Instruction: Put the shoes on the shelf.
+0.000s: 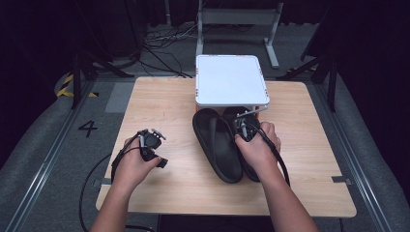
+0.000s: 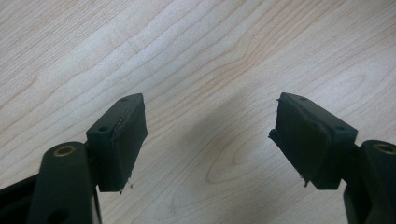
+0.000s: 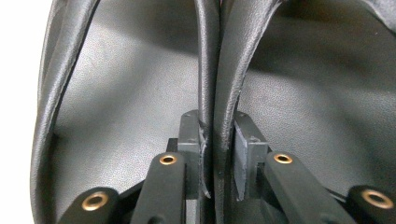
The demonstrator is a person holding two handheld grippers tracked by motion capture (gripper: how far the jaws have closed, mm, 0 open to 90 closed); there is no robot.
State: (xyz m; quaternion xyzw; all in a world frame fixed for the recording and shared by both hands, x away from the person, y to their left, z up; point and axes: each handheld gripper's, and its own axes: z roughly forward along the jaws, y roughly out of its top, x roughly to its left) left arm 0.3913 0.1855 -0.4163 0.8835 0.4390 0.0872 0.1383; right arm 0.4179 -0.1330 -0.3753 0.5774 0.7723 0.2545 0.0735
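Two black sandals point(image 1: 218, 145) lie side by side at the centre of the wooden desk point(image 1: 159, 104), toes toward a single white box point(image 1: 231, 79) in the upper middle of the frame. The right hand-held gripper point(image 1: 245, 126), just right of centre, is clenched on the two inner straps point(image 3: 212, 84), pinching them together between its jaws. The left hand-held gripper point(image 1: 151, 141), at lower left of the frame, hovers released, its jaws spread wide over bare desk wood, well apart from the sandals.
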